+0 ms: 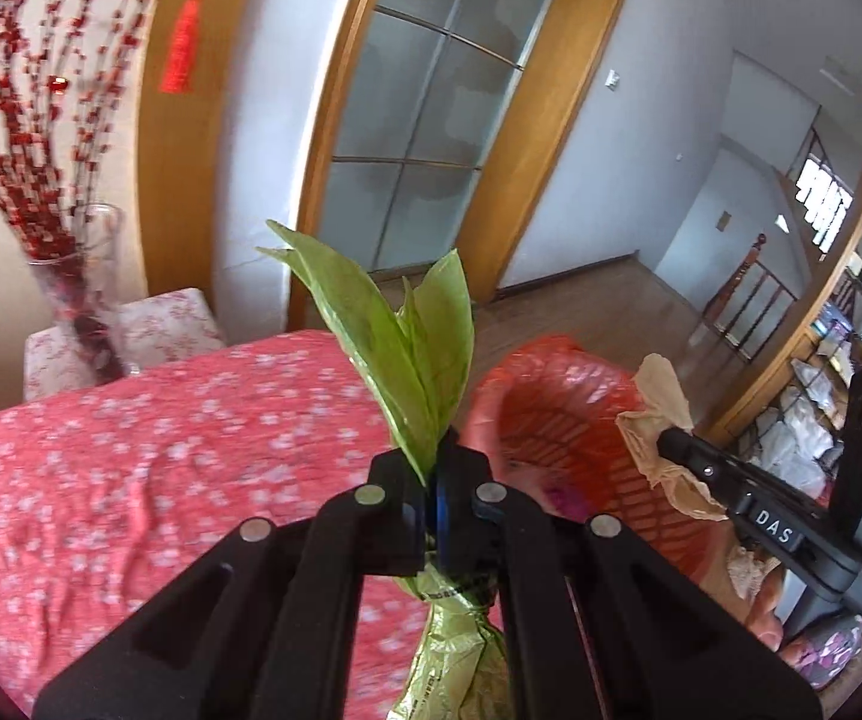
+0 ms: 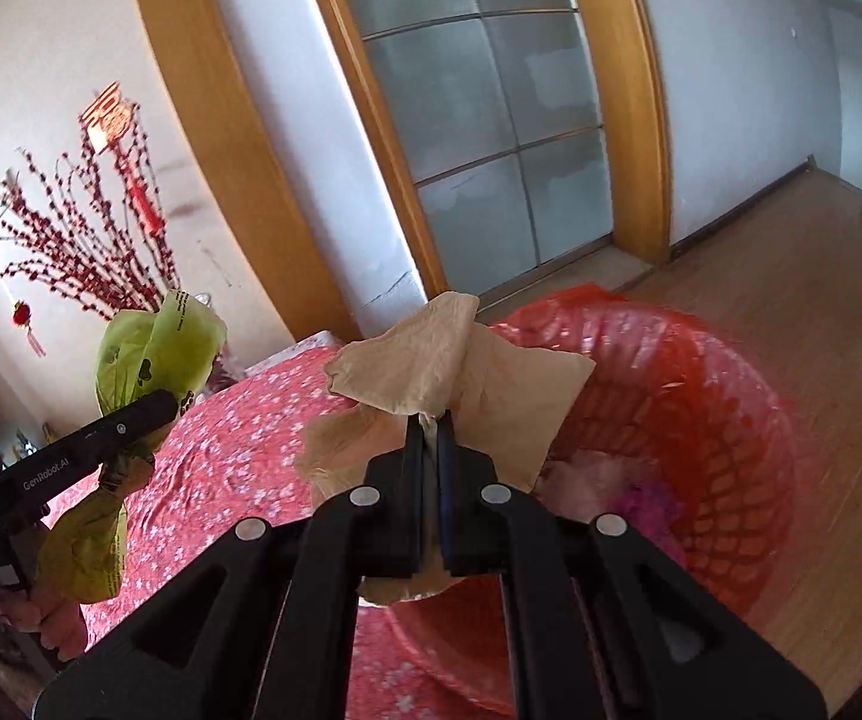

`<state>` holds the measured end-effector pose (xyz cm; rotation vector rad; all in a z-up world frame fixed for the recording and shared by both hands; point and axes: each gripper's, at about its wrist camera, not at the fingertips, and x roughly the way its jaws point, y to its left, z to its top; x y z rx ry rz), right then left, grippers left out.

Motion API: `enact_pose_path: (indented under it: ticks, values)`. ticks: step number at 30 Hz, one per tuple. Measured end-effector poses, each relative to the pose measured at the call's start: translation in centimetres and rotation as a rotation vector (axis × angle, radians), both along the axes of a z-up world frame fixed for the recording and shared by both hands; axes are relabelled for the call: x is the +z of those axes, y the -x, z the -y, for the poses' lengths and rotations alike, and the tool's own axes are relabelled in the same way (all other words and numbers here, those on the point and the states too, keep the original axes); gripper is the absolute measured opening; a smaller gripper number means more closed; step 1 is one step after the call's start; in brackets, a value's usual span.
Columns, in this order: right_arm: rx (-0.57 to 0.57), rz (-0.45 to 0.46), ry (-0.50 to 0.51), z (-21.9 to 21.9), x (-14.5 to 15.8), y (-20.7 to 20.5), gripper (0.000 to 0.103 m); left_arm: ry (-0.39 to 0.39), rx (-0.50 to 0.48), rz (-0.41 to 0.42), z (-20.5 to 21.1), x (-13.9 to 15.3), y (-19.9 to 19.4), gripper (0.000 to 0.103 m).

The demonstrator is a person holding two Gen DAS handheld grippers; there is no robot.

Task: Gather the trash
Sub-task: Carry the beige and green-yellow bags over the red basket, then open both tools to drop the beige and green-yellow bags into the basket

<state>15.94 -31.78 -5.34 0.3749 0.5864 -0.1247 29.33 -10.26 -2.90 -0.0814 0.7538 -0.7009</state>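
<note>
here the left gripper (image 1: 431, 468) angles down over the red flowered tablecloth (image 1: 161, 450), its jaws clamped on a green plastic wrapper (image 1: 407, 330) that sticks up past the tips. beside it, the right gripper (image 2: 429, 426) also tilts downward, pinched tight on a crumpled beige paper (image 2: 431, 354), held just above the rim of the red-lined trash basket (image 2: 700, 390).
</note>
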Motion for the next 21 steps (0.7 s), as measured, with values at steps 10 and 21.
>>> enact_pose_path:
  ticks: [10, 21]
  values:
    - [-0.099, 0.02, -0.036, 5.2, -0.3, 1.9, 0.005, 0.048, -0.119, -0.028, 6.7, -0.6, 0.8, 0.004]
    - [-0.171, 0.04, -0.066, 8.7, -0.8, 2.9, 0.005, 0.065, -0.193, -0.061, 12.2, -1.7, 1.1, 0.004]
